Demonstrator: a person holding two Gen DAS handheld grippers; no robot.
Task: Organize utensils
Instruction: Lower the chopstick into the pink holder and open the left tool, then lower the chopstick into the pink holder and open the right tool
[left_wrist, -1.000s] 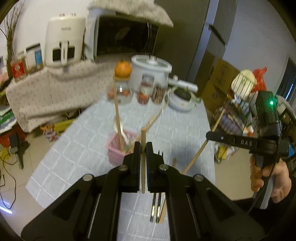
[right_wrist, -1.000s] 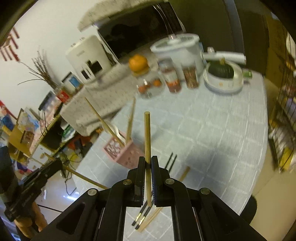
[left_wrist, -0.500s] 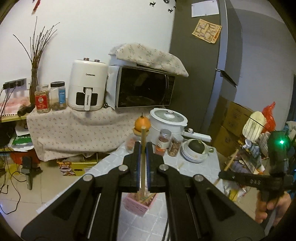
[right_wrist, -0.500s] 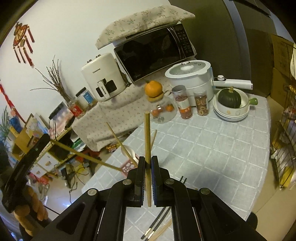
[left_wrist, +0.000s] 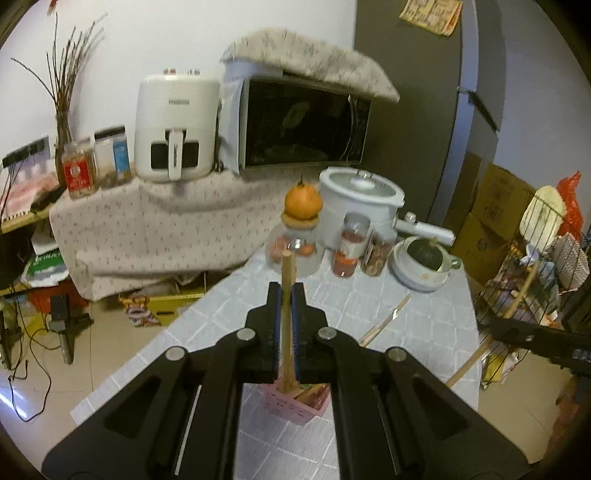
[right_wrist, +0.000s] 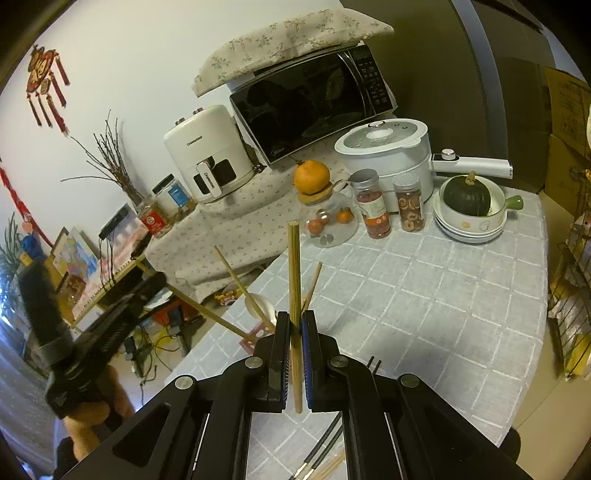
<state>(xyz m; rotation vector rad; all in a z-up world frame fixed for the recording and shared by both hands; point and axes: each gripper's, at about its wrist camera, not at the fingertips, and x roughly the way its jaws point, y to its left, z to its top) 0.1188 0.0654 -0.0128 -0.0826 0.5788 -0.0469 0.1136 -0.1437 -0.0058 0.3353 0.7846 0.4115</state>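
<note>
"Changhong" twice on white air fryer (right_wrist: 207, 162), "Midea" on microwave's (right_wrist: 314, 99) lower edge

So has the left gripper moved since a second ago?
Yes. The left gripper, shut on a wooden chopstick, has tipped up: the pink utensil holder sank towards the frame bottom and the microwave rose into view.

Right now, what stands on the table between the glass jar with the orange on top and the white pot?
Two spice jars stand between the glass jar and white pot, clearest in the right wrist view.
</note>
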